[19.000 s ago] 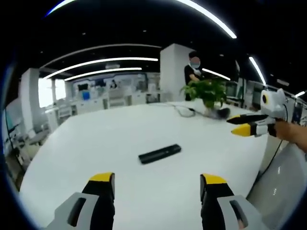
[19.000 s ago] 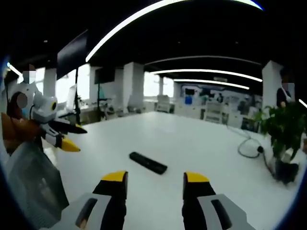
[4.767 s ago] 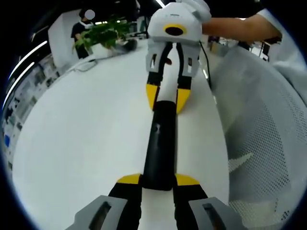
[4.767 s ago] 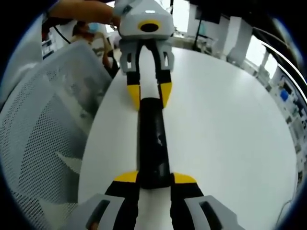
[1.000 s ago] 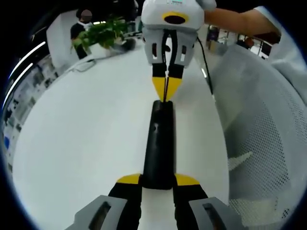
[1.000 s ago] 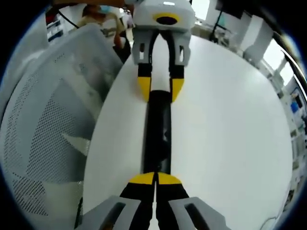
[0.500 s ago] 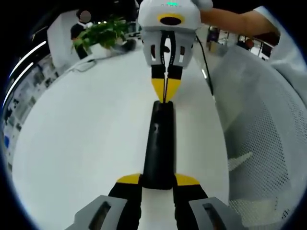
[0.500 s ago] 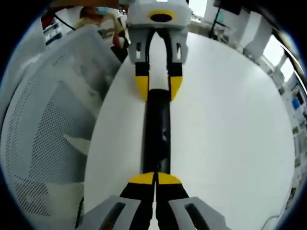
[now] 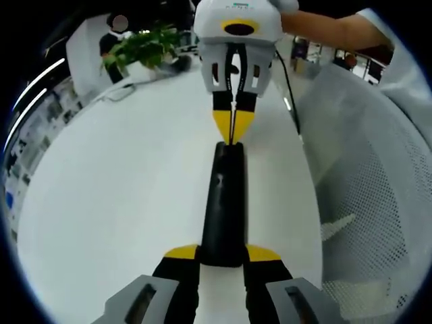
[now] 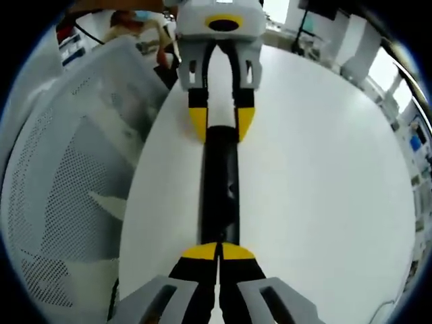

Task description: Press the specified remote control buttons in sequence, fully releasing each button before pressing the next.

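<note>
Remote control (image 9: pixel 224 202) runs straight up the middle of the left gripper view, a long black bar lying on the white surface (image 9: pixel 121 189), and the left hand-held gripper (image 9: pixel 223 254) at the bottom centre has its yellow tips clamped on either side of the near end. At the far end, upper centre, the right hand-held gripper (image 9: pixel 233 128) points down with its jaws pressed together, yellow tips right at the remote's top edge.

Over to the right gripper view: same black remote control (image 10: pixel 221 192) up the centre, the right hand-held gripper (image 10: pixel 217 252) at the bottom clenched tight with nothing between its tips, sitting over the near end. At the top, the left hand-held gripper (image 10: pixel 221 125) grips the far end. A white mesh chair (image 10: pixel 61 182) fills the left side. In the left gripper view's upper left, a green potted plant (image 9: pixel 145 47) stands on the surface.
</note>
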Available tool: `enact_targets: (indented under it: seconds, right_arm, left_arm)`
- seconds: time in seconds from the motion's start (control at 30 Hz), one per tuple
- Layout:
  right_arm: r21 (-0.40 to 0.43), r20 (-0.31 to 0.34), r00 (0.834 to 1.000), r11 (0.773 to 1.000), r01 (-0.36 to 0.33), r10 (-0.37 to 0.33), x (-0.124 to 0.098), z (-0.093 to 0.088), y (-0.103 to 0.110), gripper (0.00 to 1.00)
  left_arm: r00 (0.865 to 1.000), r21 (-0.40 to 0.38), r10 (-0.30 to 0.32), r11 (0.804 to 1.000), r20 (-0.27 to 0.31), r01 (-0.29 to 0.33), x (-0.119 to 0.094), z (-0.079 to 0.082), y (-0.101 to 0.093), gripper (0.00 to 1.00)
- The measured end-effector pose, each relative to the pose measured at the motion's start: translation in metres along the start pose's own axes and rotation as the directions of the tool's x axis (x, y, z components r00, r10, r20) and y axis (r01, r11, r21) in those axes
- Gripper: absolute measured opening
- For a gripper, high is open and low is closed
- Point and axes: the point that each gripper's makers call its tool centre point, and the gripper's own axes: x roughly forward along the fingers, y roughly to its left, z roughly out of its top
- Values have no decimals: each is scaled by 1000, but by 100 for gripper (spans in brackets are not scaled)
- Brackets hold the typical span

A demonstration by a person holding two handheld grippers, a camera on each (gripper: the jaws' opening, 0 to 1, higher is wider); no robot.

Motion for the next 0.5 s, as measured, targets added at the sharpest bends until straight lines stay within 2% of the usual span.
enact_targets:
  seconds: [0.5]
  right_arm:
    - [-16, -6, 999, 999, 31, -31, -3, 0, 0, 0]
  left_arm:
    - [1000, 7, 1, 1000, -2, -1, 0, 0, 0, 23]
